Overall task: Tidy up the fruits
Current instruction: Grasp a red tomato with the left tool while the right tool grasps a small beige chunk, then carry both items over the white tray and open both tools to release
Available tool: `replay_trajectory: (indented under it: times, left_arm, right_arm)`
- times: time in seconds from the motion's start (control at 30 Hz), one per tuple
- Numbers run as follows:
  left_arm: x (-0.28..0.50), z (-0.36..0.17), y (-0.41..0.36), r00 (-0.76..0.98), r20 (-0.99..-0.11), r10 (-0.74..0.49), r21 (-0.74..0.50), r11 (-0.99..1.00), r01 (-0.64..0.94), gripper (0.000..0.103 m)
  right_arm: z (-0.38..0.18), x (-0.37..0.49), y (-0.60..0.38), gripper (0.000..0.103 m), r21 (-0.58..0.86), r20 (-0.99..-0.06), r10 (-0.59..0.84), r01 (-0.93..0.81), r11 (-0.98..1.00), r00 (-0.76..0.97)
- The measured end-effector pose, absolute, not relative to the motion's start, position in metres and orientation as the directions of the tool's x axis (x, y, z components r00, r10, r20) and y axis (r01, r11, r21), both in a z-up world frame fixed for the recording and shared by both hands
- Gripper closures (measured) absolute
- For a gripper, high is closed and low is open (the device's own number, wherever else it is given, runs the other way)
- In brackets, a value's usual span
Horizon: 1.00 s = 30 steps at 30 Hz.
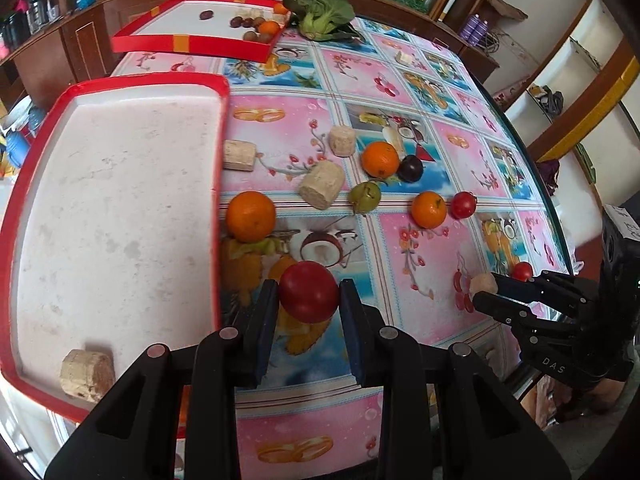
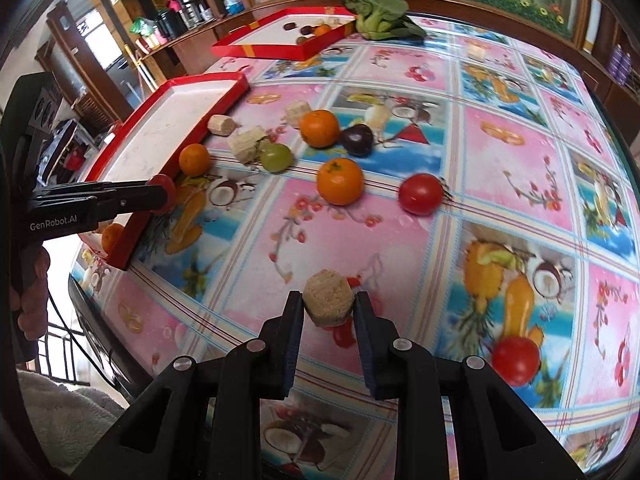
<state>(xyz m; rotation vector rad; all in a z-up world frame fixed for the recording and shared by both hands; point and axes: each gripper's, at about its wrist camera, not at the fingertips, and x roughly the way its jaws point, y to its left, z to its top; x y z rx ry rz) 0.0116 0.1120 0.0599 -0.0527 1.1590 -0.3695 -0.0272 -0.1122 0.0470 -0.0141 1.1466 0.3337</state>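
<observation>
The left gripper (image 1: 309, 296) fingers clamp a glossy red tomato (image 1: 309, 291) at lower centre, while the right gripper (image 2: 328, 304) fingers pinch a beige cork-like cylinder (image 2: 328, 298).

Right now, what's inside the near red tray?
Inside the near red tray only one beige cork-like cylinder shows, at its near corner; the white floor is otherwise bare. The left gripper hides a small strip of its near edge.

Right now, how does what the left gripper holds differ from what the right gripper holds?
The left gripper is shut on a tomato: red, round and glossy. The right gripper is shut on a cork-like chunk: tan, rough, with a flat top. The tomato fills more of the gap between its fingers than the chunk does. Both are pinched at the fingertips, above the tablecloth.
</observation>
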Motion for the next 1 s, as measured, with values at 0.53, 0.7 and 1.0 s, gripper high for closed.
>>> replay_trajectory:
  times: [0.53,0.7,1.0]
  left_arm:
    - [0.001,0.079,0.155,0.412,-0.868,-0.278,-0.237,0.96,0.147,0.075]
    - [0.0,0.079,0.165,0.418,-0.867,-0.272,-0.243,0.962,0.123,0.075]
    - [0.003,0.084,0.19,0.45,-0.852,-0.267,-0.264,0.962,0.071,0.075]
  right_arm:
    - [0.049,-0.002,-0.033,0.077,0.166,-0.891,0.339,-0.478,0.862,0.301]
    - [0.052,0.003,-0.016,0.077,0.163,-0.888,0.354,-0.519,0.839,0.293]
    - [0.059,0.01,0.01,0.077,0.154,-0.881,0.373,-0.567,0.809,0.292]
